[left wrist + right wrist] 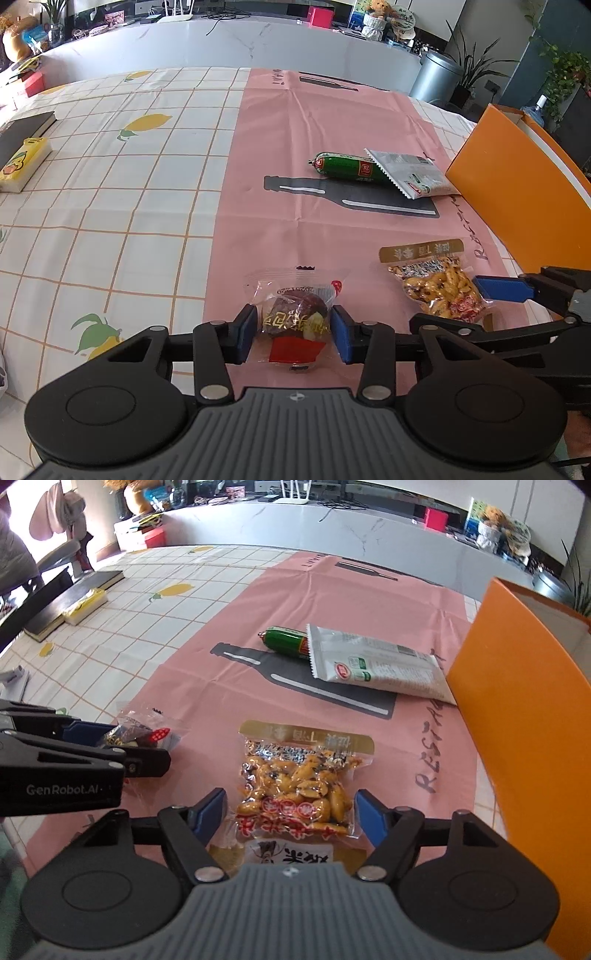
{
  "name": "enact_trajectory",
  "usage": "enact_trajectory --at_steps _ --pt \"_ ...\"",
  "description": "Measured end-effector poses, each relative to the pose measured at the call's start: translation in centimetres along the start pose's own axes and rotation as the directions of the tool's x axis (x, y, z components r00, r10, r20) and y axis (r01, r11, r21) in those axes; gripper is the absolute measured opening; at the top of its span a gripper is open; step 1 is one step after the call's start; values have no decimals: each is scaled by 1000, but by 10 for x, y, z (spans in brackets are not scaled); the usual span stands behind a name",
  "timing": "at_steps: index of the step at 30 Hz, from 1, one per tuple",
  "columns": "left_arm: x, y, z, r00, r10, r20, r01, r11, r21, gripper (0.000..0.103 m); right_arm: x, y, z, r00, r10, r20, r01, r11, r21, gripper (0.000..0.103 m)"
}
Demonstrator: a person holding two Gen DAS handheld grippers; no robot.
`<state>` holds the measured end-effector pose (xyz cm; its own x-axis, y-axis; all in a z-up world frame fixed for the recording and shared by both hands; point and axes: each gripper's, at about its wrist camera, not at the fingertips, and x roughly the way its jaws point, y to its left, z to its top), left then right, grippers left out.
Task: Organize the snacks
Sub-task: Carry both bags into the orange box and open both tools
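Pink tablecloth (295, 122) lies under everything. Our left gripper (293, 334) has its blue pads against a small clear-wrapped dark date sweet (295, 321), pinching it. Our right gripper (291, 814) straddles a clear packet of yellow peanuts (299, 782), fingers apart. We should squeeze centrally, lifting both toward the orange cardboard box (524, 709).

Your left wrist camera sits just behind its own fingers, tilted steeply down at the pink mat (295, 155) from close above, facing the far white counter (258, 40). Your right wrist camera looks the same way from a spot just to the right, equally near the table. Both views share the green sausage (345, 168) (286, 638), the peanut packet (436, 284) (295, 775), the orange box (517, 192) (524, 709) at right, and each shows the other gripper at its edge.
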<state>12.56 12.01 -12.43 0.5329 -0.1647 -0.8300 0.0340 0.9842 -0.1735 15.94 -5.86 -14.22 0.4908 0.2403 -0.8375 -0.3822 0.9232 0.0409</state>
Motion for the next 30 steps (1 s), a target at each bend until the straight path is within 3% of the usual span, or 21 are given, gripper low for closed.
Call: enact_trajectory --at_steps 6,13,21,30 --pt "-6 -3 1 1000 -8 9 8 1000 -18 44 -25 -13 -7 999 33 41 -37 996 83 73" --pt "-39 -27 8 996 -56 71 56 998 -3 44 -62 -27 -11 992 56 112 -71 988 134 73" --pt "-79 -84 28 979 -138 149 125 988 95 44 -124 -59 -19 970 49 236 -89 983 162 73" --pt "-90 -169 56 957 -240 161 193 946 261 44 -186 -132 -23 952 -32 305 -30 980 198 73"
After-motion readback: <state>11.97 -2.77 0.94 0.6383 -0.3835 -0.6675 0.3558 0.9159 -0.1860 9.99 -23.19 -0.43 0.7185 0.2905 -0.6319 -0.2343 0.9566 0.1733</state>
